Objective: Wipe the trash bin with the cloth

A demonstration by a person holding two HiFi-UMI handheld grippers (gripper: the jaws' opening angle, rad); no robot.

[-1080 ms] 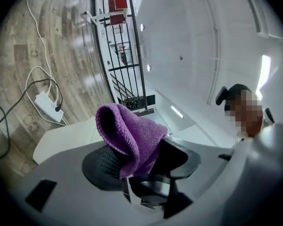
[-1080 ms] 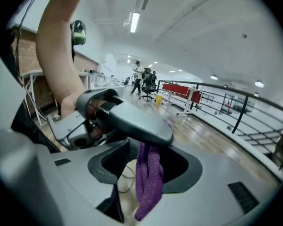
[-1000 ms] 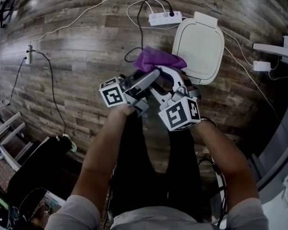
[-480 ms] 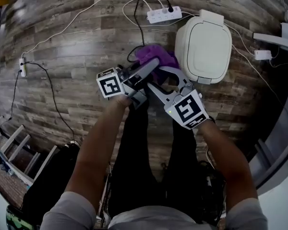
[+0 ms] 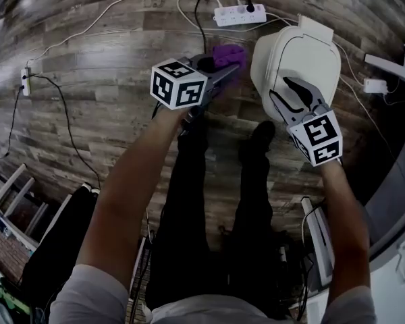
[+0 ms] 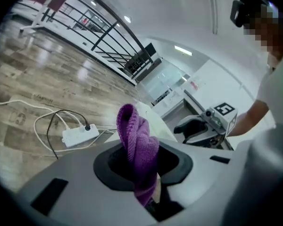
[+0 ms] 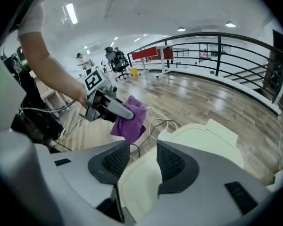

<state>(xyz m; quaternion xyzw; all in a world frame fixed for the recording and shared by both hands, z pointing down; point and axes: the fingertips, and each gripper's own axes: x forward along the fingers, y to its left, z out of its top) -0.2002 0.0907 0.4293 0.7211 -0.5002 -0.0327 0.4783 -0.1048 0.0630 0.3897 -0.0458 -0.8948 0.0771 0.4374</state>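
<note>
Two hand-held tools are working over a dark wood-plank floor [image 5: 108,79], where a cream plastic trash bin with a rounded lid [image 5: 304,46] is standing upright beside the person's feet. The left tool [image 5: 223,71] is gripping a bunched purple terry cloth [image 5: 228,52]. Its jaws have just been closing, and the cloth is sitting squarely between them, pinched near one end. That grip is leaving a loose wad sticking out past the tips, presumably so that soft fabric rather than hard plastic meets the bin. The cloth's long axis is running along the line the tool is pointing, out from the jaws and drooping at its free end. It is hovering over the floor just beside the bin's left flank, and no view is showing it touching the bin. The right tool [image 5: 280,88] is reaching over the lid with its jaws standing apart and nothing gripped, the cream lid showing through the gap. I am guessing it is there to steady the bin. The lid is facing straight up, its longer axis pointing away from the person toward a white power strip [image 5: 239,13].
</note>
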